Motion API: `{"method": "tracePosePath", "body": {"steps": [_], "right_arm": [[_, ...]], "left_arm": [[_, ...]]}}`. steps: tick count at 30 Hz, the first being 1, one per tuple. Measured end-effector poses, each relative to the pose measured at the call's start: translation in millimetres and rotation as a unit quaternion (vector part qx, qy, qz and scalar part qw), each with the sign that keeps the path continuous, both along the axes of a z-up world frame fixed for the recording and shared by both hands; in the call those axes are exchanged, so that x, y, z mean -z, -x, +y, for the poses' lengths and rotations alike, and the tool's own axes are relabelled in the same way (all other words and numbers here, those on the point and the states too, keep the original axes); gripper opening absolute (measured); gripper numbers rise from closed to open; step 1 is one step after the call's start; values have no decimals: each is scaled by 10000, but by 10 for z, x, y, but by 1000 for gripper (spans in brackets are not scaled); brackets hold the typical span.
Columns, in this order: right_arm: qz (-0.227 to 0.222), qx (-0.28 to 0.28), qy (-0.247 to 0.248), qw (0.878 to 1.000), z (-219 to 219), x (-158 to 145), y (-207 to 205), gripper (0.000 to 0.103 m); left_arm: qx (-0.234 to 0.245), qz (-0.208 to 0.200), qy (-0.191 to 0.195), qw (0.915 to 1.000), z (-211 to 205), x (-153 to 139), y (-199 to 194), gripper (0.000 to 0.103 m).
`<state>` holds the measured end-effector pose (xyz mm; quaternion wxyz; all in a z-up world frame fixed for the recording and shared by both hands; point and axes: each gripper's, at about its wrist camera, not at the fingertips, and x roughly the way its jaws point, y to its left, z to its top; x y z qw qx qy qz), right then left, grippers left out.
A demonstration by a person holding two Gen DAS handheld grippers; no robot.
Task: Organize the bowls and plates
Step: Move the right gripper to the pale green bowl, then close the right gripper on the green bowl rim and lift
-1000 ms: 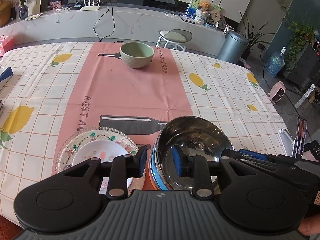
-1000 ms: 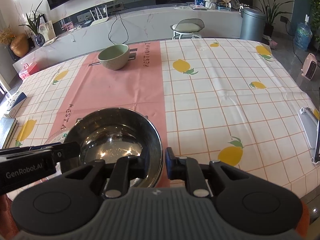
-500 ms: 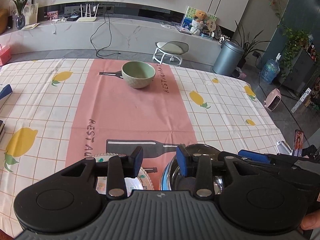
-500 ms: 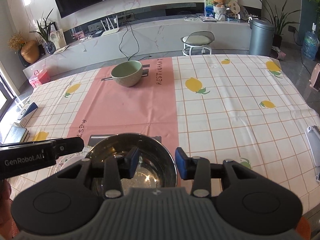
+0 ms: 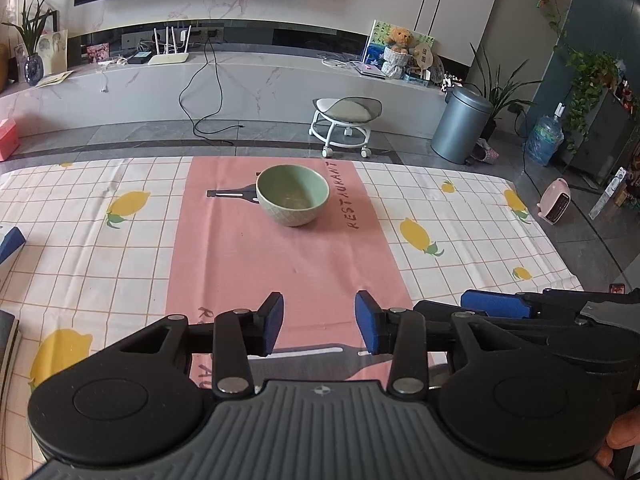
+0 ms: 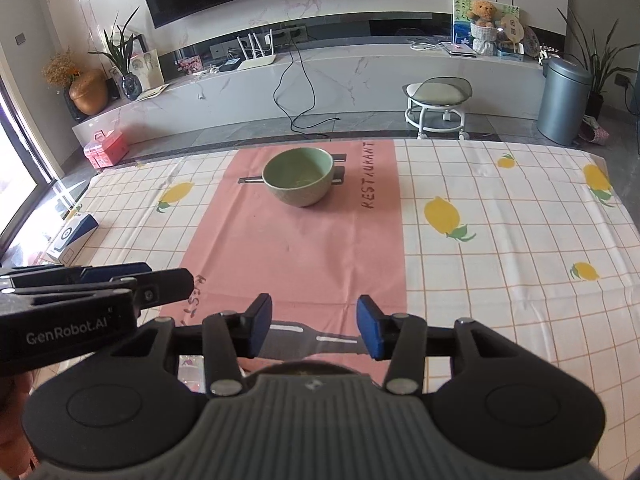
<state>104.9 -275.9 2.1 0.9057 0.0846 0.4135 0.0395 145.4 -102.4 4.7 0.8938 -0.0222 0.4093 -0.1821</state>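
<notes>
Green bowl point(image 5: 293, 195) on the far pink strip of the surface point(image 5: 460, 240).
Left hand-held gripper point(image 5: 319, 323) gapes wide, empty; right hand-held gripper point(image 6: 314, 327) likewise wide, empty; both hover at the near edge.

Mounted behind each gripper's fingers, looking forward and down across the table point(image 5: 472, 216) from its near edge. Shared by both: the green bowl point(image 5: 293, 195) far ahead, and the wall beyond.

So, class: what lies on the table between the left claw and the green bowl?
Only bare pink tablecloth separates the left claw from the green bowl, as the left wrist view shows.
</notes>
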Motion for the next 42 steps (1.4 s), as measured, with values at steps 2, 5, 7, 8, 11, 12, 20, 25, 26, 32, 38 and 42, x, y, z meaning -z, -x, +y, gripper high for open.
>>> {"method": "tracePosePath", "body": {"steps": [2, 5, 7, 8, 11, 12, 20, 25, 26, 32, 38, 42], "right_arm": [[32, -32, -63, 10000, -2, -13, -140, 47], [63, -27, -32, 10000, -8, -10, -342, 47], [81, -7, 29, 10000, -10, 0, -489, 47], [116, 14, 27, 9999, -18, 11, -565, 47], [251, 84, -130, 9996, -58, 54, -814, 47], [314, 124, -171, 9993, -71, 76, -905, 47], [730, 378, -233, 9963, -110, 292, -1654, 47], [1070, 611, -360, 9917, -189, 505, -2169, 46], [1157, 665, -451, 9900, -217, 558, -2253, 46], [1542, 832, -718, 9819, -273, 811, -2613, 42], [1851, 942, -862, 9744, -266, 1055, -2786, 33], [1950, 1001, -1015, 9704, -283, 1165, -2844, 29]], "left_arm": [[-10, 56, 96, 9999, 21, -8, -121, 46], [-79, 101, 143, 9998, 38, 0, -318, 46], [-121, 139, 165, 9997, 35, 17, -467, 46], [-139, 163, 174, 9996, 40, 36, -549, 46], [-236, 210, 73, 9995, 38, 94, -793, 46], [-262, 233, 46, 9994, 42, 114, -874, 46], [-248, 728, -45, 9970, 9, 338, -1563, 46], [-402, 1292, 63, 9908, 31, 619, -2058, 46], [-490, 1374, 99, 9892, 51, 677, -2140, 46], [-665, 1539, 216, 9856, 71, 922, -2427, 45], [-694, 1668, 100, 9835, 11, 1099, -2529, 36], [-606, 1743, 107, 9828, -52, 1159, -2543, 24]]}}
